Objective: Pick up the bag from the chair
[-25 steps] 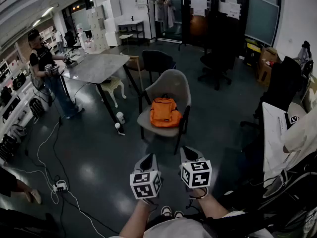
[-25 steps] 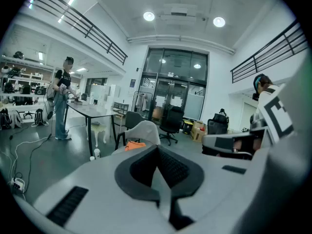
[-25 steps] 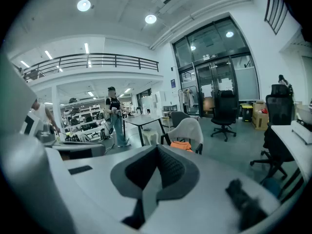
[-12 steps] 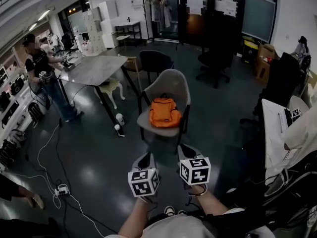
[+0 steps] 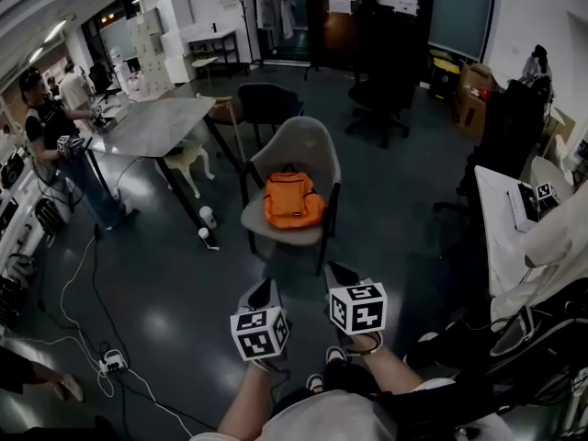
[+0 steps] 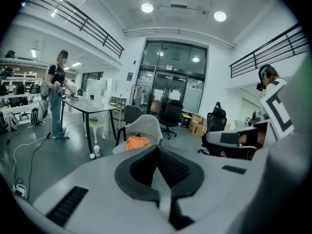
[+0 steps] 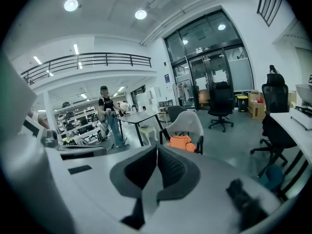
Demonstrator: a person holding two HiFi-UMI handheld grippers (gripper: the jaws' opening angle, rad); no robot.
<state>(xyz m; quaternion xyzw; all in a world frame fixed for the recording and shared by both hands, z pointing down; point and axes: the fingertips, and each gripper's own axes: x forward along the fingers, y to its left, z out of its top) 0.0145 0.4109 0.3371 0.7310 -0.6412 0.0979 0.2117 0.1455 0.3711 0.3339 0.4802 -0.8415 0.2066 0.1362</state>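
Propped against the chair's (image 5: 308, 145) back, the orange bag (image 5: 292, 200) sits far off — left tongs (image 5: 261, 293) and right tongs (image 5: 338, 273), closed and empty, aim toward it, apparently for an approach.

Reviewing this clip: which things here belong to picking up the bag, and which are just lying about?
Job: orange bag, the grey chair under it, left gripper and right gripper, both shut and empty.
Lying about: grey table, black chair, cups on the floor, power strip, cardboard box, person at the table.
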